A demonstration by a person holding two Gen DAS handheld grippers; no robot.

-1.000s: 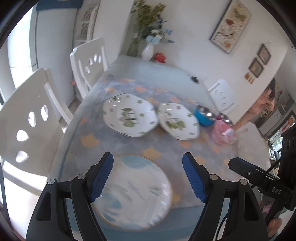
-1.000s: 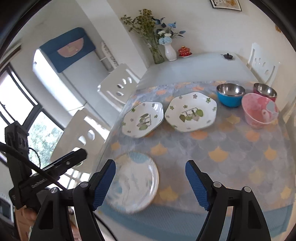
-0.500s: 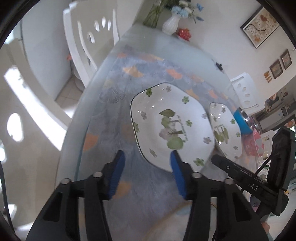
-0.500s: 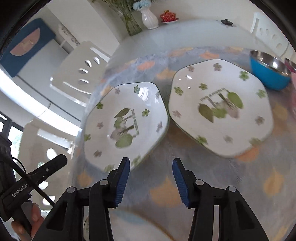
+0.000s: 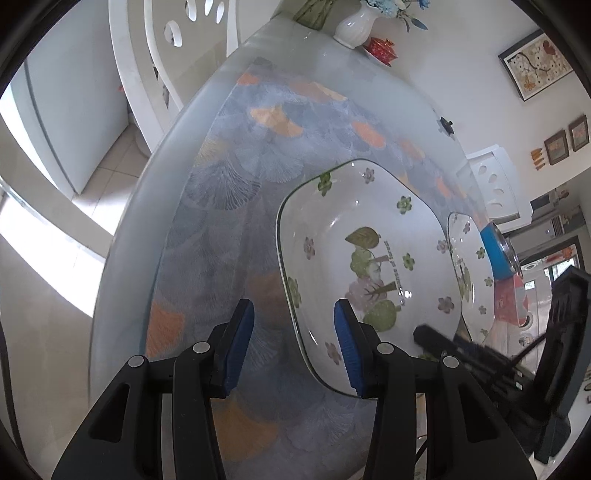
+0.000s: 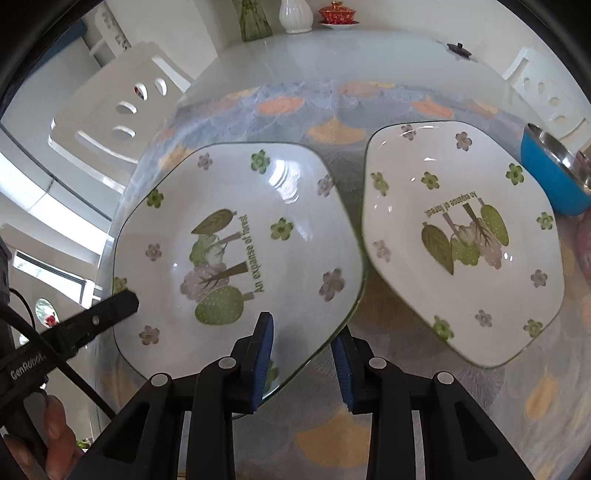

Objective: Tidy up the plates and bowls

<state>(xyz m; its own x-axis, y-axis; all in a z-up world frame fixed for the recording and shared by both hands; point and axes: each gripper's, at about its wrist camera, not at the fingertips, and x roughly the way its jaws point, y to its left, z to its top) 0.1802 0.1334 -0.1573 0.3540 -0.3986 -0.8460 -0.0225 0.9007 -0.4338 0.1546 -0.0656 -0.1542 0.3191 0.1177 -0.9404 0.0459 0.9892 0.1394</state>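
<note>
Two hand-held grippers work at one dish. The left hand-held gripper [image 5: 293, 345] has its blue pads set at a middling gap, one on each side of the near-left rim of the left plate [image 5: 369, 273]; whether the pads touch the rim cannot be told. The right hand-held gripper [image 6: 302, 363] is narrower, its pads straddling the near-right edge of the same plate [image 6: 236, 251], left pad over the white inside and right pad just outside the rim (again, contact is unclear). From the right wrist view the left tool's black finger [image 6: 99, 317] reaches onto the plate's left edge, with the person's fingers [image 6: 51, 428] below it.

That plate is white, many-sided, printed with green leaves, small flowers and the words "An expanse of forest", and it sits on the desk [image 5: 236, 173], which has a glass top over a blue-grey cloth with orange fan shapes. Just beside it on the right lies a second plate [image 6: 461, 236] of the same pattern, its near corners almost touching the first. Beyond that stands a blue bowl [image 6: 550, 177] with a steel inside, and a pink bowl [image 5: 511, 301] next to it.

At the desk's far end stand a white vase [image 5: 352, 24] and a red lidded cup [image 6: 338, 13]. White chairs [image 6: 118, 110] stand alongside.
</note>
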